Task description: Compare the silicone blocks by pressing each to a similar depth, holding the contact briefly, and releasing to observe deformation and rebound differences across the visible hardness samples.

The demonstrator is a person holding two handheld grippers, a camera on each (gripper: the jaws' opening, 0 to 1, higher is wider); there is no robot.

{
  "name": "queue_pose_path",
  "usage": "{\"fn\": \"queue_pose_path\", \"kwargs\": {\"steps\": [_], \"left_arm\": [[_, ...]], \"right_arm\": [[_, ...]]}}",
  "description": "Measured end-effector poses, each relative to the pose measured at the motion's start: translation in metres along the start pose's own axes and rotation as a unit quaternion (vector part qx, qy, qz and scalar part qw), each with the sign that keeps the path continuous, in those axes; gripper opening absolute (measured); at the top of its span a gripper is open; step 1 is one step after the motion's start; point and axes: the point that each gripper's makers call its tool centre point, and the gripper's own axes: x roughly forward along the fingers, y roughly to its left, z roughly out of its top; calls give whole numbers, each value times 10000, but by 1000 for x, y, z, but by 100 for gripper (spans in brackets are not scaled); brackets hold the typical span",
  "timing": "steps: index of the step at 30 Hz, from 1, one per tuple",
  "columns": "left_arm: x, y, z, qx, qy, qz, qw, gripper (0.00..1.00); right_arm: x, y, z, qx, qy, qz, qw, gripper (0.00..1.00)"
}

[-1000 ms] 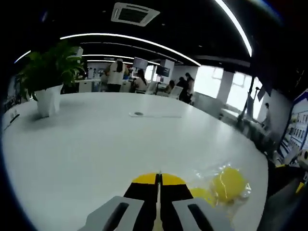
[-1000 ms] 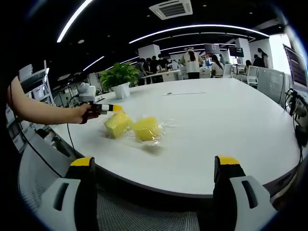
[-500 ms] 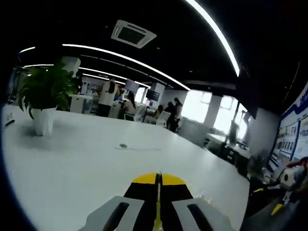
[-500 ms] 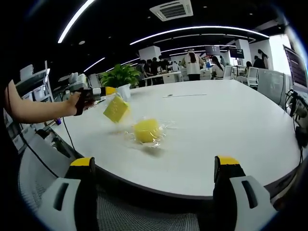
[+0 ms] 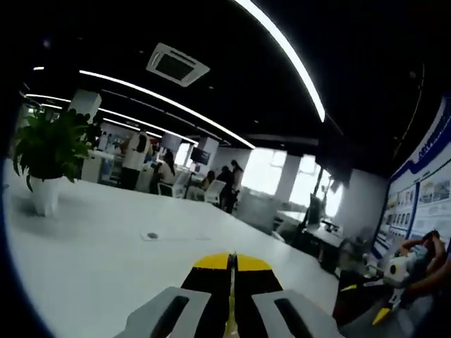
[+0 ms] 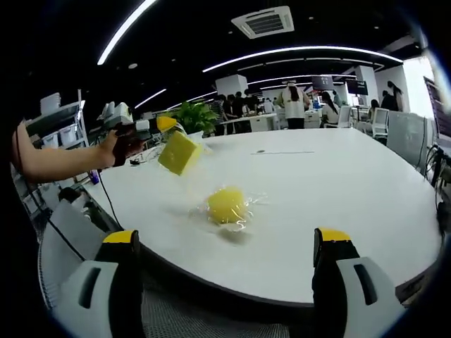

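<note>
One broad white surface (image 6: pixel 338 190) carries a single yellow block in clear wrap (image 6: pixel 227 205), while a second yellow block (image 6: pixel 179 153) hangs in the air, pinched at its upper edge by the left tool (image 6: pixel 166 124). The right tool (image 6: pixel 224 243) hovers short of the surface, jaws spread wide. Set the lifted block down flat and near its partner before pressing, so both get an even push.
</note>
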Motion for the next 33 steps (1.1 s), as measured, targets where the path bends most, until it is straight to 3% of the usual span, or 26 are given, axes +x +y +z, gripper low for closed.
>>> {"fn": "queue_pose_path", "kwargs": {"steps": [4,8,11,13,15,19,22,26,33], "left_arm": [[-3,-22,6,47,19,-330,9994,0],[-9,-37,13,8,-49,-527,9986,0],[-15,-49,15,15,-91,-664,9977,0],[-19,-55,13,194,-35,-695,9974,0],[-23,-61,9,223,34,-752,9969,0],[-32,-71,11,206,42,-848,9962,0],[-38,-82,17,242,0,-968,9950,0],[-43,-95,25,281,-26,-1091,9936,0],[-52,-112,39,197,-224,-1276,9914,0]], "right_arm": [[4,12,23,-150,-194,223,9995,96],[6,26,35,-150,-303,505,9981,96],[9,37,37,-162,-258,720,9969,96],[11,45,27,-391,93,915,9950,92],[14,52,23,-574,220,1022,9929,86],[18,58,28,-650,191,1103,9916,87],[21,65,41,-447,-21,1273,9909,88],[27,76,49,-612,-40,1426,9879,81],[36,96,61,-520,-130,1761,9829,80]]}}
